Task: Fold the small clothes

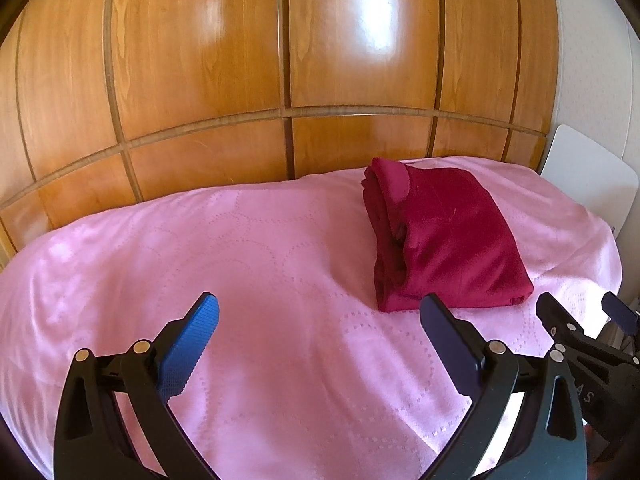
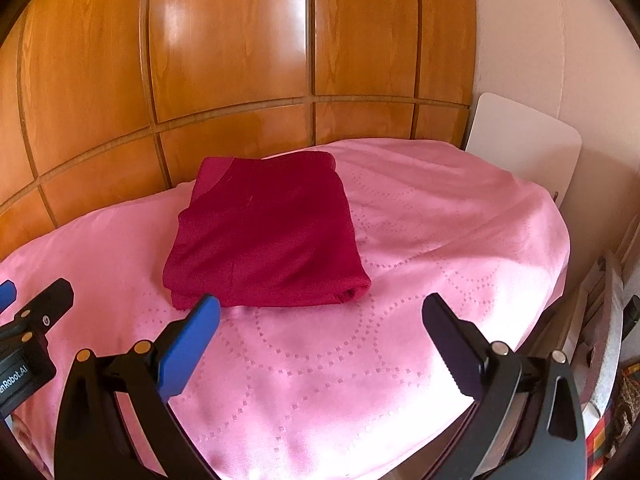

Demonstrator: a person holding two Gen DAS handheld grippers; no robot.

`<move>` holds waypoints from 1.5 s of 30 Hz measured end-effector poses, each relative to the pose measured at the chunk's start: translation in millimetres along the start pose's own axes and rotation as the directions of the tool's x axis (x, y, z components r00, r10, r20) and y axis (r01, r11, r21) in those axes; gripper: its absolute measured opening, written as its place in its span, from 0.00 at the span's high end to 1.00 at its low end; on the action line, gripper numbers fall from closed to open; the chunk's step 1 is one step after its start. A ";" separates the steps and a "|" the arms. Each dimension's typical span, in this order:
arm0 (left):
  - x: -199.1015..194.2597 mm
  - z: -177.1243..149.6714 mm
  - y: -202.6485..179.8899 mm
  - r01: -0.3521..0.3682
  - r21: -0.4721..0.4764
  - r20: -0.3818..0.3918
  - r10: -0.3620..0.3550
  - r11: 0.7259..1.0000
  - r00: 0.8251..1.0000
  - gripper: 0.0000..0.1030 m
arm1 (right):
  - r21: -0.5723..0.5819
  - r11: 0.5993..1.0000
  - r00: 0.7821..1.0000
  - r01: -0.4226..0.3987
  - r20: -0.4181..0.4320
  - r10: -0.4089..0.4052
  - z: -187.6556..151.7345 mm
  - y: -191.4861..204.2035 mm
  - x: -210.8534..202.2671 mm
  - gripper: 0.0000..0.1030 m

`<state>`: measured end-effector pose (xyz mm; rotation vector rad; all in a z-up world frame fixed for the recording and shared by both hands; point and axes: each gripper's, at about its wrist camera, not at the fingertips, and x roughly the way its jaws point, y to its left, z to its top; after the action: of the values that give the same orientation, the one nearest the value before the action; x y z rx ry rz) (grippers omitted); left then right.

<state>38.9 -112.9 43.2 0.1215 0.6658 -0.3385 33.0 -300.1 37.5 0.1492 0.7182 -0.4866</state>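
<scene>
A dark red garment (image 1: 444, 236) lies folded into a compact rectangle on the pink cloth (image 1: 248, 264), towards the far right in the left wrist view. In the right wrist view the same garment (image 2: 268, 236) sits just beyond my fingers, left of centre. My left gripper (image 1: 320, 316) is open and holds nothing; it hovers short of the garment, to its left. My right gripper (image 2: 320, 316) is open too, empty, with its blue left pad (image 2: 188, 344) close to the garment's near edge. The right gripper (image 1: 580, 312) also shows at the right edge of the left wrist view.
The pink cloth (image 2: 420, 280) covers a rounded table that drops away at the right. Glossy wooden wardrobe doors (image 1: 280, 60) stand close behind it. A white chair back (image 2: 524, 144) leans at the far right, with cluttered items (image 2: 604, 340) below.
</scene>
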 end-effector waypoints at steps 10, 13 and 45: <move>0.6 -2.8 3.4 -0.018 -0.025 -0.016 0.018 1.000 1.000 0.03 | -0.007 1.000 1.000 -0.016 -0.002 0.016 -0.5 4.5 -1.0 0.02; -1.0 -3.0 3.7 -0.022 -0.024 -0.011 0.022 0.999 1.000 0.03 | -0.008 1.000 1.000 -0.018 -0.002 0.018 -0.9 4.9 -1.6 0.02; -13.5 2.3 5.4 -0.063 -0.028 0.057 0.065 0.998 0.996 0.03 | -0.021 0.999 1.000 -0.025 0.003 0.026 -3.1 9.9 0.4 0.02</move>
<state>32.2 -104.7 53.5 0.1072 0.6078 -0.2703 36.2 -290.6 34.5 0.1378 0.7174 -0.4547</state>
